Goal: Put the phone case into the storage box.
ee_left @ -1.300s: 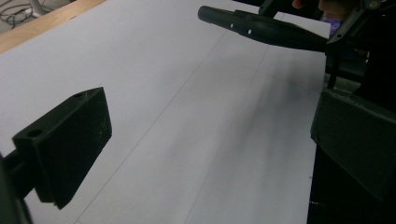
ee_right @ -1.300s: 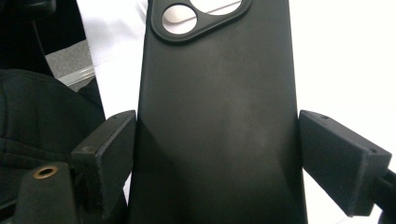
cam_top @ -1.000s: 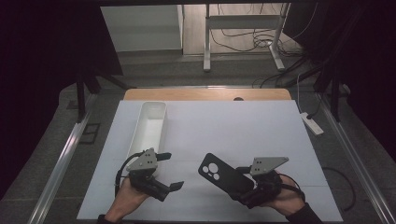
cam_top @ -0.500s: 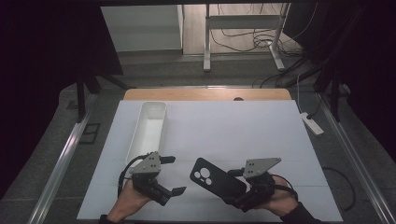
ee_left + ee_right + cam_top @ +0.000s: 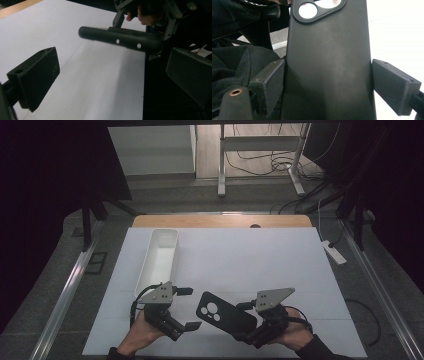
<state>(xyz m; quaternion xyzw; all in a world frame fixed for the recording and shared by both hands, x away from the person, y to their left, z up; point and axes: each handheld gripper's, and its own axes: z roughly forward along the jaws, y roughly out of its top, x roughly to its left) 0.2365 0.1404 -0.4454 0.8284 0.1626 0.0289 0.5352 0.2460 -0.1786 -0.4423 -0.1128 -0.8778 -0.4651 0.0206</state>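
My right gripper point(image 5: 328, 82) clamps both jaws against the long edges of a matte black phone case with a round camera cutout point(image 5: 226, 314), holding it lifted above the near edge of the white desk point(image 5: 250, 260). My left gripper point(image 5: 186, 309) has its jaws spread, nothing between them, just beside the case. A long white plastic tray point(image 5: 161, 257) sits toward the desk's far left corner.

Two handheld grippers, the left gripper point(image 5: 185, 309) and the right gripper point(image 5: 243, 321), low in the frame; one black phone case point(image 5: 225, 315) between them at bottom centre; one white tray point(image 5: 161, 254) at centre left; one white table point(image 5: 250, 260)
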